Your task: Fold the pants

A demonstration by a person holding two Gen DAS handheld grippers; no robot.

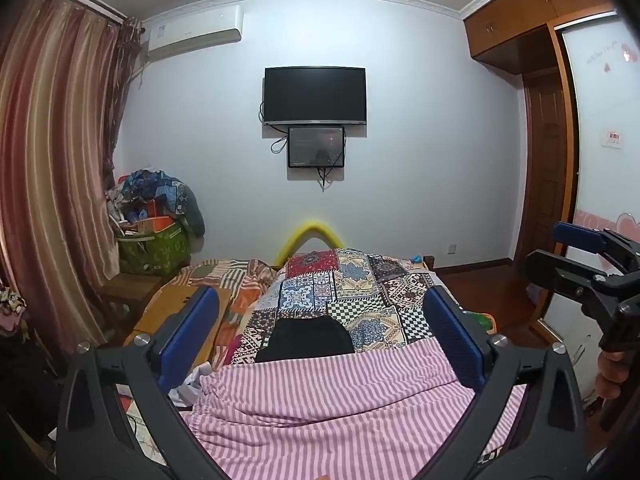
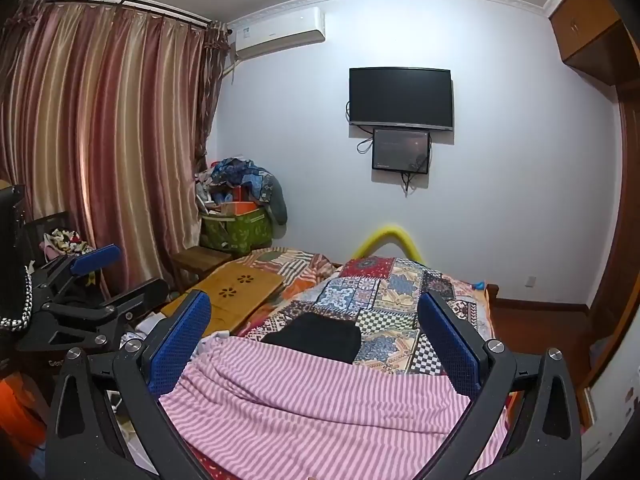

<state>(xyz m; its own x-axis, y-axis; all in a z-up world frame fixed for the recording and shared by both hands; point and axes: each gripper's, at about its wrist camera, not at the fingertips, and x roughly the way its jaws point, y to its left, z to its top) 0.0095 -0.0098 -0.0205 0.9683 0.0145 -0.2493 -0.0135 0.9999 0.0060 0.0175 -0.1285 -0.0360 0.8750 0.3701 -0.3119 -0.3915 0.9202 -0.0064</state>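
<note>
White walls (image 1: 420, 128) fill most of both views, with striped curtains (image 2: 100, 140) covering the left side of each frame and a wooden wardrobe (image 1: 516, 12) in the upper right. An air conditioner (image 1: 196, 32) hangs at the upper left of the wall, and a dark television (image 1: 315, 95) sits at its middle with a smaller screen (image 1: 316, 147) just below.

Across the lower half lies the bed (image 1: 436, 276), covered by a patchwork quilt (image 1: 348, 280) that runs toward the frame centre. A pink-and-white striped cloth (image 1: 320, 400) spreads over the bottom of both views. Touching its far edge, at lower centre, is the black pants (image 1: 306, 340), lying on the quilt in a compact dark shape.

Left of the bed, a wooden board (image 2: 236, 292) rests on the covers, and behind it a green bag (image 2: 236, 232) is piled with clothes. A yellow curved tube (image 1: 310, 232) rises past the far end of the bed.

In the left wrist view the left gripper (image 1: 320, 336) has its blue pads spread wide with nothing pinched between them; the pants show beyond them. The right gripper (image 2: 314, 340) stands the same way, wide apart and empty. Each gripper also appears at the edge of the other's view.
</note>
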